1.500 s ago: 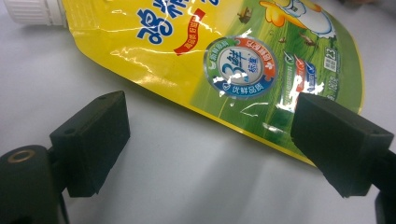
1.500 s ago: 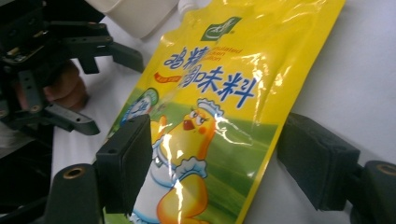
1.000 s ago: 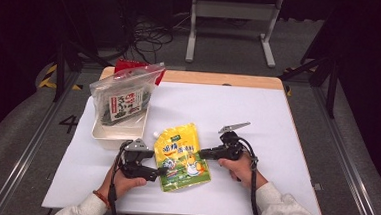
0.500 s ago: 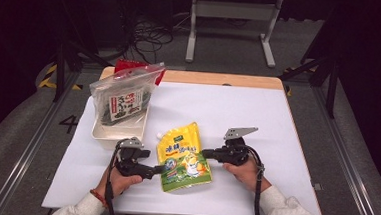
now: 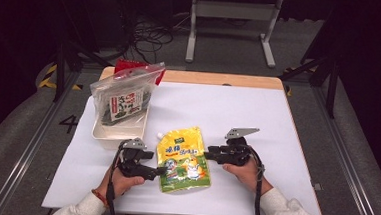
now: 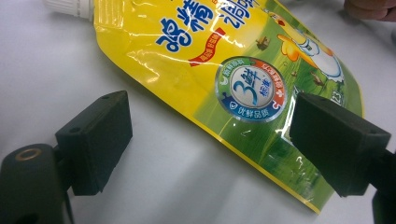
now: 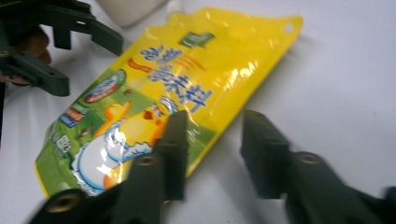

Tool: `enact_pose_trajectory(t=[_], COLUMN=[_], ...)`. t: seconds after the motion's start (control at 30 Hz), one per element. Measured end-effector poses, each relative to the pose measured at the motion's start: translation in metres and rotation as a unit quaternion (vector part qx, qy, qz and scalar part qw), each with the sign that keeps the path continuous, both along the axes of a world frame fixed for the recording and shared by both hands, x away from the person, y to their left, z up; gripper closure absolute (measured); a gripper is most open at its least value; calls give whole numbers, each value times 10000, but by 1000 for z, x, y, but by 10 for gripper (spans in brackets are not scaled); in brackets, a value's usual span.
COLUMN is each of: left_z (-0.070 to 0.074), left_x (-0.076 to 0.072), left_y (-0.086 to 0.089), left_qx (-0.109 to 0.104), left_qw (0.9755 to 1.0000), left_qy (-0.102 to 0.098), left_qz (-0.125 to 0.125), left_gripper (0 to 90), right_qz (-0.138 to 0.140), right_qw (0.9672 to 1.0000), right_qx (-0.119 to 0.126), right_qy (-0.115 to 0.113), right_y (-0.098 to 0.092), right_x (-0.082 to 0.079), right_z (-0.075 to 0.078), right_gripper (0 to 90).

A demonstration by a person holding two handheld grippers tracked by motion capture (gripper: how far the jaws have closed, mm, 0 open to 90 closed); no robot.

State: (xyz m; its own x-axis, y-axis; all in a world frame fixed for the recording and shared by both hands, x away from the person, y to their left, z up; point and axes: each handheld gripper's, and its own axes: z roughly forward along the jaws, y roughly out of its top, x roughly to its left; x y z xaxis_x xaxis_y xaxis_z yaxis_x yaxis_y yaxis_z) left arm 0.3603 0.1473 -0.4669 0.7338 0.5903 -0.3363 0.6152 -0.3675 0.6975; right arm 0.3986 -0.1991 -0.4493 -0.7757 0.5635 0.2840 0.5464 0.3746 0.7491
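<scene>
Yellow pouch (image 5: pixel 184 159) flat on table; left gripper (image 5: pixel 155 172), right gripper (image 5: pixel 209 154) jaws apart, flanking. Risk: slick film slips, pouch skids.

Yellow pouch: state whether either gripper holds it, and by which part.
Nothing is held. The left gripper and right gripper stand open at opposite side edges of the yellow pouch, which lies flat on the table.

The far and right parts of the counter (image 5: pixel 238 108) lie bare, so I could pass either gripper there freely. At the far left corner a white tray (image 5: pixel 119 128) with a clear bagged packet (image 5: pixel 124 96) leaning in it blocks the way. Between my left gripper (image 5: pixel 160 171) and my right gripper (image 5: pixel 207 154) the yellow pouch (image 5: pixel 181 158) lies flat, with both sets of jaws standing apart at its edges.
</scene>
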Motion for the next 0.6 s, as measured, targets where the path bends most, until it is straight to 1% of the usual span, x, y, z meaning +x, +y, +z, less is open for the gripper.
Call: enact_pose_trajectory(t=[0.03,0.07,0.1,0.13,0.17,0.23,0.27,0.3,0.33,0.43,0.47,0.5,0.53,0.57,0.6], left_z=[0,0,0,-1,-1,0,-1,0,0,-1,-1,-2,-2,-2,-2], left_x=[-1,0,0,-1,-1,-2,-2,-3,-4,-4,-4,-3,-3,-2,-2], left_y=[0,0,0,0,0,0,-1,-2,-3,-5,-5,-3,-3,-2,-2], left_qx=[28,4,19,45,96,175,172,318,345,416,394,318,267,248,215], left_qw=[10000,10000,10000,10000,9999,9997,9997,9990,9989,9982,9984,9988,9990,9991,9992], left_qy=[-17,-6,-36,-62,-118,-177,-194,-301,-315,-415,-403,-367,-344,-324,-311], left_qz=[21,20,2,-5,-23,-18,-5,-51,-41,-105,-104,-87,-84,-108,-88], left_gripper=[161,169,172,180,189,218,229,236,253,258,264,265,265,265,269], right_qz=[-38,-33,-22,26,47,49,75,86,106,115,135,154,103,76,42], right_qw=[9999,9995,9990,9987,9985,9976,9964,9956,9942,9910,9897,9902,9929,9932,9938], right_qx=[-22,54,123,145,149,266,356,411,516,697,734,695,543,519,464], right_qy=[163,307,420,480,516,643,761,834,937,1139,1221,1201,1053,1036,1006], right_y=[0,0,2,5,8,13,15,17,20,25,28,30,33,34,35], right_x=[2,4,5,5,5,5,6,6,6,9,9,9,8,8,8], right_z=[-2,-5,-7,-9,-11,-11,-12,-13,-14,-16,-16,-16,-16,-16,-15], right_gripper=[483,434,420,384,365,357,344,335,329,330,342,386,445,475,525])
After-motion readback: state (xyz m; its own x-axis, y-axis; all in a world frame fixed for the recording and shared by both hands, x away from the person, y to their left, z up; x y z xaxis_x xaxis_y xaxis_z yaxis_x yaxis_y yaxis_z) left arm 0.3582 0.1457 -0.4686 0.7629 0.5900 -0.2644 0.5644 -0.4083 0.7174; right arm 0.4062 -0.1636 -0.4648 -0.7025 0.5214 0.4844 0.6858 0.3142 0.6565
